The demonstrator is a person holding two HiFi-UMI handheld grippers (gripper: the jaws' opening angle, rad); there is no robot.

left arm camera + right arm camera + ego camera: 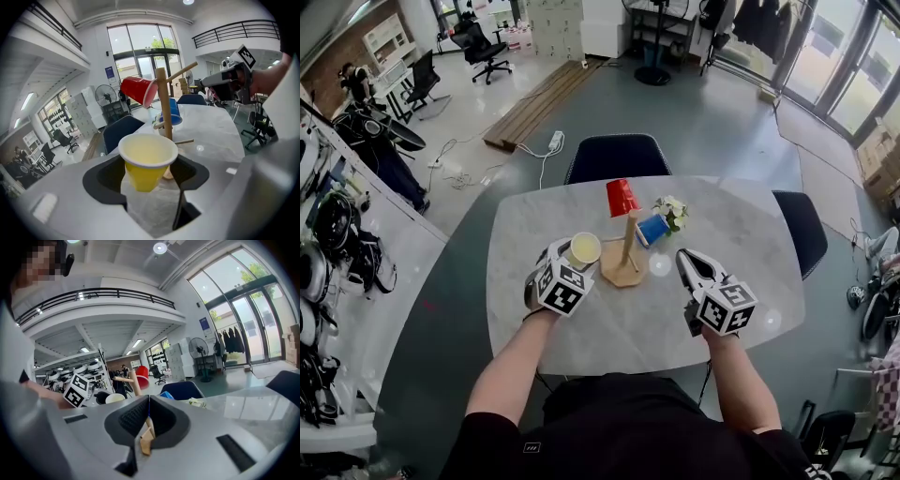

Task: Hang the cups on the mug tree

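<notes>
A wooden mug tree (625,251) stands mid-table. A red cup (622,197) hangs on its top peg and a blue cup (653,229) on a right peg. My left gripper (572,257) is shut on a yellow cup (585,248), held upright just left of the tree. In the left gripper view the yellow cup (147,159) sits between the jaws in front of the mug tree (163,103), red cup (138,90) and blue cup (174,111). My right gripper (682,255) is shut and empty, right of the tree's base; its jaws (148,401) meet.
A small pot of white flowers (672,211) stands behind the blue cup. The round marble table (750,234) has dark chairs at the far side (616,155) and at the right (802,225). Shelves of gear line the left wall.
</notes>
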